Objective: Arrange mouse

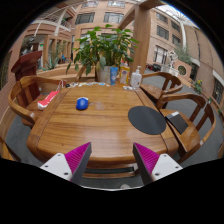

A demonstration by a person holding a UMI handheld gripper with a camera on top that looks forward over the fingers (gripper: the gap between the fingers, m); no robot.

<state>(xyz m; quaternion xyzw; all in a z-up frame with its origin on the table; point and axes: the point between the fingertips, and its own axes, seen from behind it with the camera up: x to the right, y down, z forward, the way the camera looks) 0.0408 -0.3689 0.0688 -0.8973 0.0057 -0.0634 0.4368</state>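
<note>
A small blue mouse [82, 103] lies on a wooden table [100, 125], left of the middle and well beyond my fingers. A dark round mouse mat [147, 120] rests to the right, nearer the table's right side and apart from the mouse. My gripper [112, 160] hovers above the near table edge. Its two magenta pads [78, 157] stand wide apart with nothing between them.
Wooden chairs [22, 100] ring the table on both sides. A potted plant [104, 50] and bottles [124, 75] stand at the far end. A red and white item [47, 99] lies at the left edge. Buildings rise behind.
</note>
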